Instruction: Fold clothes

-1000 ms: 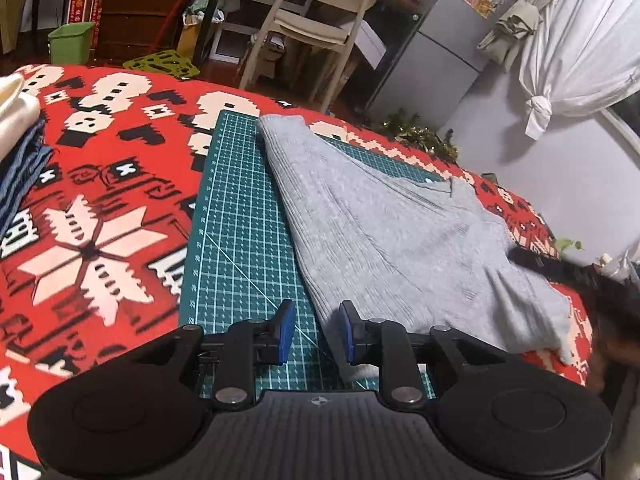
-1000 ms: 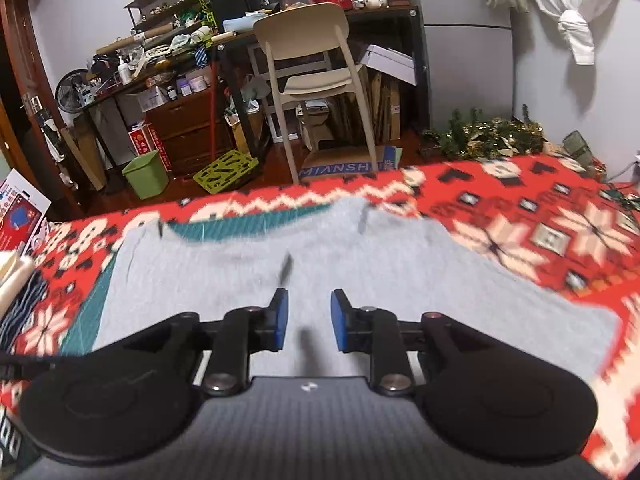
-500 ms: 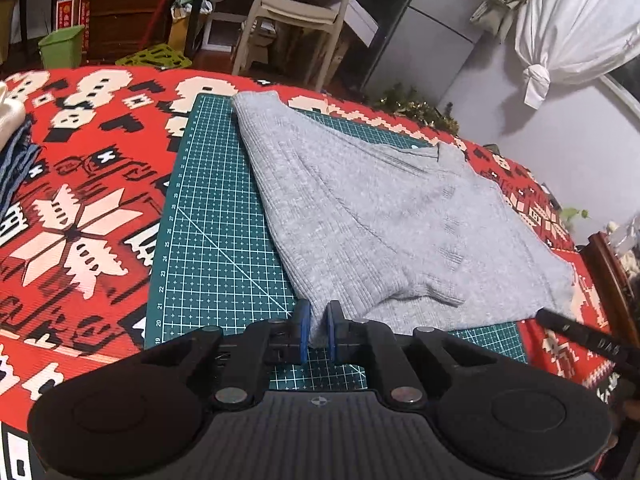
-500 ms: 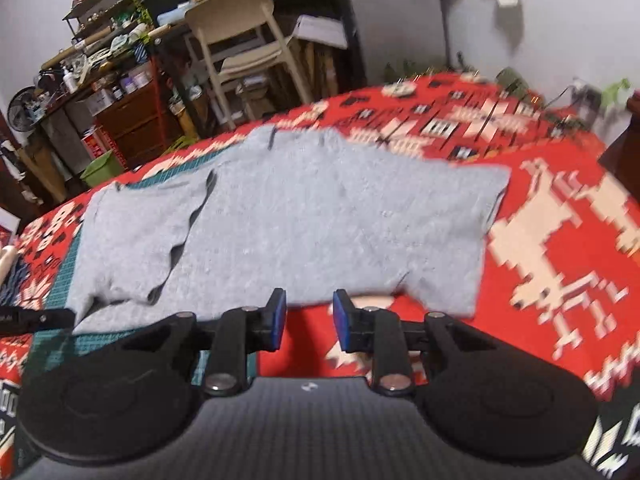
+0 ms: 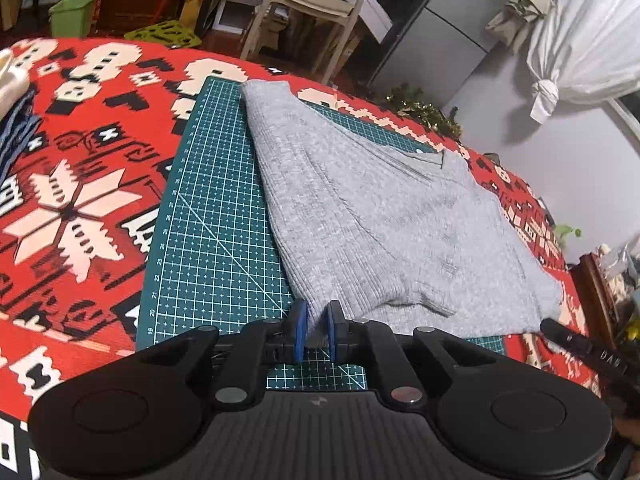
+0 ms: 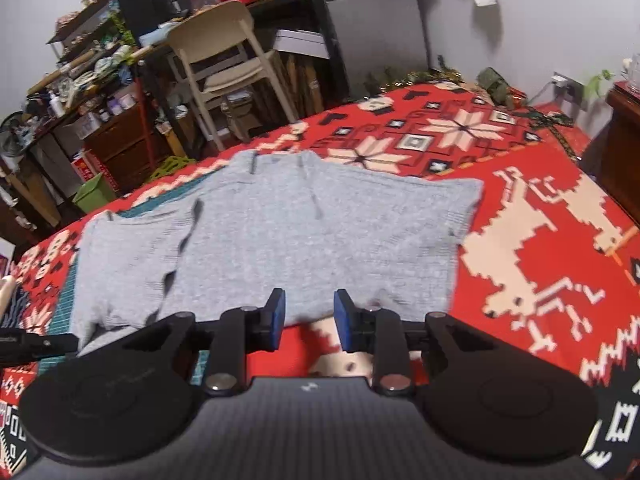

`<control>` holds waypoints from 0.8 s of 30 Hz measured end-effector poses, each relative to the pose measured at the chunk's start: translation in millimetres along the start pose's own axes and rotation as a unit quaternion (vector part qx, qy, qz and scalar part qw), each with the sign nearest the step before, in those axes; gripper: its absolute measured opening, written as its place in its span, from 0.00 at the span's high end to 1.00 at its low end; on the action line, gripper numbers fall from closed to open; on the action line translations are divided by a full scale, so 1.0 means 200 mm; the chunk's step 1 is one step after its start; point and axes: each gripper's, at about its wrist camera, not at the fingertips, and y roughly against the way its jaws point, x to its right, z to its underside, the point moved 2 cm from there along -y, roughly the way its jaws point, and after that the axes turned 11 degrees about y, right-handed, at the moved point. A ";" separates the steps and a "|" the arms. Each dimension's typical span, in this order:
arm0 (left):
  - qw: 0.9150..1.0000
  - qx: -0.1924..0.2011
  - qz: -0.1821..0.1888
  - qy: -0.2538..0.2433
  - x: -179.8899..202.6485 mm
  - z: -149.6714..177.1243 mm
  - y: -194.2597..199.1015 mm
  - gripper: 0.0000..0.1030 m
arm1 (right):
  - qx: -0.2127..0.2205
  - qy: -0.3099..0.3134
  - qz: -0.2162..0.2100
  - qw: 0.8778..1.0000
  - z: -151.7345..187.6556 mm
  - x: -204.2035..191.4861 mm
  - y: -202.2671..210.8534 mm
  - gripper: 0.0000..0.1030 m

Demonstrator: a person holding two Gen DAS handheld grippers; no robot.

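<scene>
Left tool (image 5: 316,330): blue pads drawn close together, pinching the near hem corner of the grey knit garment (image 5: 384,216); the grip looks meant to anchor or lift that corner for a fold.
Right tool (image 6: 308,322): pads spread apart, nothing between them; it sits just short of the garment's near hem, apparently lined up to take the other end of the same edge.
Grey knit garment: spread flat, running forward from both tools; in the left view it extends ahead and to the right of the pinch, in the right view its hem lies directly beyond the open pads.
Left-hand flap: one side panel (image 6: 132,264) lies turned in over the body, ahead and left of the right tool; judged a first fold.
Cutting mat (image 5: 208,248): green, gridded, under the garment's left part, ahead and left of the left tool; likely a flat guide surface.
Patterned red blanket (image 6: 540,240): covers the bed beneath mat and garment, open to the right of the right tool.
Stage: judged early to middle; hem corners being taken for the next fold.
</scene>
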 end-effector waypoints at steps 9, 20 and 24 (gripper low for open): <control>0.998 0.026 -0.027 -0.047 0.03 0.04 0.04 0.95 | 0.004 0.050 -0.093 0.994 -0.03 -0.36 -0.04 0.71; 0.999 0.022 -0.014 -0.040 -0.02 0.06 0.06 0.95 | -0.014 0.196 -0.169 0.966 -0.01 -0.94 -0.22 0.94; 0.999 0.022 -0.012 -0.025 -0.03 0.07 0.08 0.95 | -0.038 0.196 -0.173 0.964 0.03 -0.96 -0.27 0.94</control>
